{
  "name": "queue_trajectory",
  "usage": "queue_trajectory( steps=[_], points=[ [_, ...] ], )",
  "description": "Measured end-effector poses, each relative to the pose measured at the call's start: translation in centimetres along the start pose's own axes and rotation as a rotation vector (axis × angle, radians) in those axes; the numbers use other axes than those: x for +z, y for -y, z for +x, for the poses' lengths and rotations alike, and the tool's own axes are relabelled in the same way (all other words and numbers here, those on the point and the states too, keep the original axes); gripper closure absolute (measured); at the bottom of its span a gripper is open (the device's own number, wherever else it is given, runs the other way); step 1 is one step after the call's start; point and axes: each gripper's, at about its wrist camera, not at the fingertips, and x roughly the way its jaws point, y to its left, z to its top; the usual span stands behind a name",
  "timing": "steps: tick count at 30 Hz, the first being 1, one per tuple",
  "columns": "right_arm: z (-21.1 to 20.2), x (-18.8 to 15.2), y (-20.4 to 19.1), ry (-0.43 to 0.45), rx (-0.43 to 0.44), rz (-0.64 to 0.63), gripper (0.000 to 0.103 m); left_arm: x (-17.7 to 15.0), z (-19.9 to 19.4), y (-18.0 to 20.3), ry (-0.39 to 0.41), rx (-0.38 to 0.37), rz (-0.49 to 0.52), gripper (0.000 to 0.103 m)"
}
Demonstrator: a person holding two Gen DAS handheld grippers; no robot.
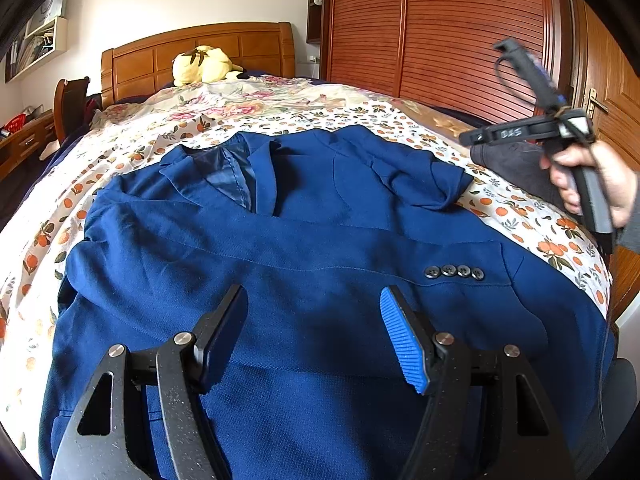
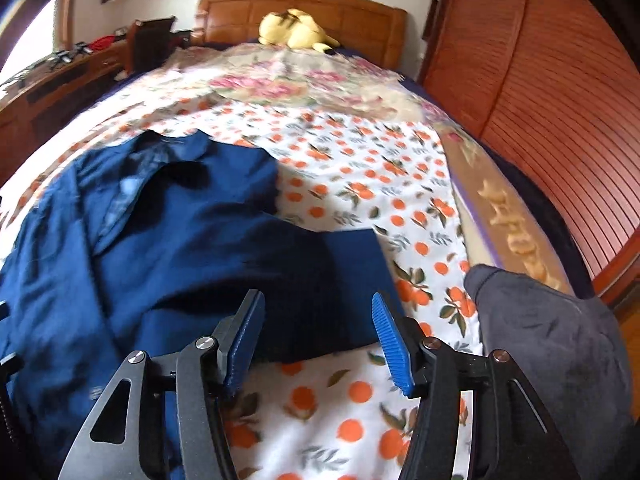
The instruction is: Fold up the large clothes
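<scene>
A blue suit jacket (image 1: 304, 248) lies spread flat on the orange-print bedsheet (image 1: 532, 216), one sleeve folded across its front with the cuff buttons (image 1: 454, 271) showing. The left gripper (image 1: 314, 336) hangs over the jacket, jaws apart and empty. The right gripper (image 2: 318, 340), jaws likewise parted and holding nothing, sits above the folded sleeve's edge near a dark grey garment (image 2: 552, 344)

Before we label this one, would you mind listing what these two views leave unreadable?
- Blue jacket hem: left wrist view, hidden behind the left gripper and cut by the bottom edge.
- Jacket's collar and lining: right wrist view, smeared by motion blur.
- Dark grey garment: right wrist view, cut off at the right; type unclear.
- Desk clutter: too small.
</scene>
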Motion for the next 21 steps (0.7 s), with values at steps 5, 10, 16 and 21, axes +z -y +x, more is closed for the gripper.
queue_trajectory(
  steps=[5, 10, 16, 21],
  points=[
    [3.8, 0.4, 1.9, -0.071, -0.053, 0.055, 0.044, 0.0, 0.1, 0.0, -0.004, -0.004, -0.002, 0.033],
    [6.8, 0.7, 3.6, -0.128, -0.079, 0.1, 0.044, 0.0, 0.1, 0.0, -0.004, -0.007, 0.0, 0.033],
    [10.0, 0.2, 4.6, -0.207, -0.039, 0.174, 0.044, 0.0, 0.1, 0.1, -0.005, -0.006, 0.005, 0.033],
    [10.4, 0.4, 4.3, -0.198, -0.049, 0.175, 0.044, 0.0, 0.1, 0.1, -0.005, -0.007, 0.004, 0.033]
  ],
)
